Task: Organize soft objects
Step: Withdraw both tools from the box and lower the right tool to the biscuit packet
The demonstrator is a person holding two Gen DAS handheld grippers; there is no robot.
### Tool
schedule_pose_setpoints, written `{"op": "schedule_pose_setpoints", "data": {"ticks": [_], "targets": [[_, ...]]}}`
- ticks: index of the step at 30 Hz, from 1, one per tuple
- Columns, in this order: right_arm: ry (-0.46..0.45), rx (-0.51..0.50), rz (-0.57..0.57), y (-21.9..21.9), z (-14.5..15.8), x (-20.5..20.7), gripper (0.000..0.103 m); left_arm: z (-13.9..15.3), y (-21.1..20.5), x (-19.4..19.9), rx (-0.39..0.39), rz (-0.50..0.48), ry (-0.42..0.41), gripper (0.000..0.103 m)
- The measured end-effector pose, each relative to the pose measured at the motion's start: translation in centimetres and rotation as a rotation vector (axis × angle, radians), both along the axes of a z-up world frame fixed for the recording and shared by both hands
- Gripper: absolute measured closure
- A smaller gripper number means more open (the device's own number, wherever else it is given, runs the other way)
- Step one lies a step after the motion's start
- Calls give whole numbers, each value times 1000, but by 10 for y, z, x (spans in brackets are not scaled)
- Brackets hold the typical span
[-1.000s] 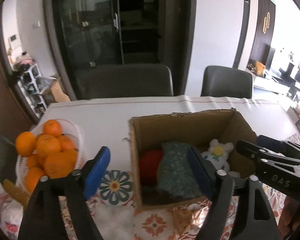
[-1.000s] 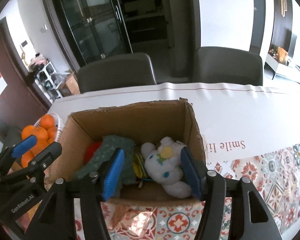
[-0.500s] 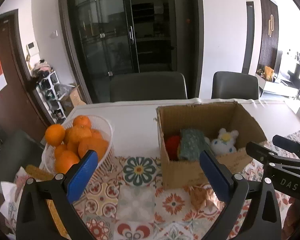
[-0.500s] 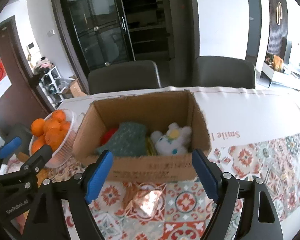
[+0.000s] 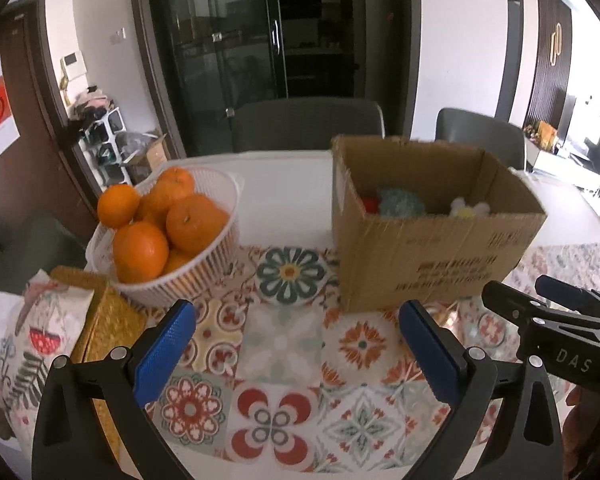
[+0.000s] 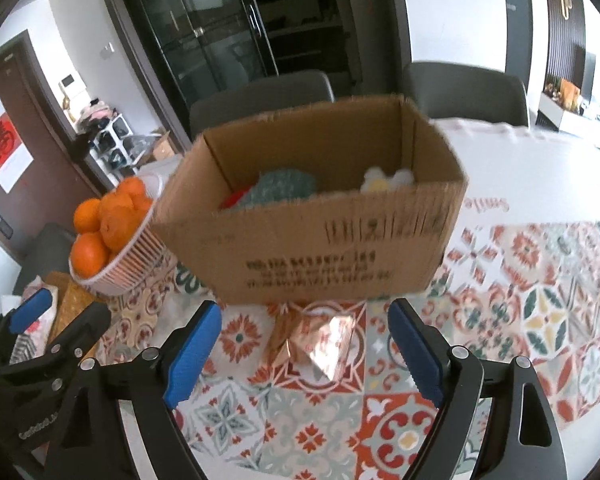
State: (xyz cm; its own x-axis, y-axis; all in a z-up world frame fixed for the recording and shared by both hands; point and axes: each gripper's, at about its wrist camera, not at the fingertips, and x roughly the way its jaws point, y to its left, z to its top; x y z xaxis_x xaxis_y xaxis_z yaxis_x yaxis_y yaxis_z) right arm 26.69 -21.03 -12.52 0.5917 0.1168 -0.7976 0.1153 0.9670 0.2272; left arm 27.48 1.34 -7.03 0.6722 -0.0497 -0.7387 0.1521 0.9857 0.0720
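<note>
Blue-padded and spread wide, my left gripper [image 5: 296, 344] hung over the patterned tablecloth [image 5: 284, 344] with nothing between its jaws. My right gripper [image 6: 304, 344] was opening, its jaws empty too, above a shiny copper wrapper [image 6: 320, 340] lying on the cloth. Just beyond stood the cardboard box [image 6: 312, 256], holding a teal knitted piece [image 6: 284, 186], something red [image 6: 232, 200] and a white plush toy [image 6: 388, 179]. Left of the box sat a white basket [image 5: 188, 272] of oranges [image 5: 140, 248].

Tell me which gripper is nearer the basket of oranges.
Left. The left gripper hangs just in front of the basket; the right gripper sits farther off, before the box.
</note>
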Motion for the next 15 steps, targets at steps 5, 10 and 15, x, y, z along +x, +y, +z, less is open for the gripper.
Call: {"op": "schedule_pose_setpoints", "data": {"ticks": [5,10,15], "targets": [[55,10,13,7,-29,1,17,-25,4,-1,21,10,54,0],[100,18,25,9,-53,7,17,-47,6,1,31,13,102,0],[140,14,31,9,-75,15,17,-67,7,7,54,17,145,0]]}}
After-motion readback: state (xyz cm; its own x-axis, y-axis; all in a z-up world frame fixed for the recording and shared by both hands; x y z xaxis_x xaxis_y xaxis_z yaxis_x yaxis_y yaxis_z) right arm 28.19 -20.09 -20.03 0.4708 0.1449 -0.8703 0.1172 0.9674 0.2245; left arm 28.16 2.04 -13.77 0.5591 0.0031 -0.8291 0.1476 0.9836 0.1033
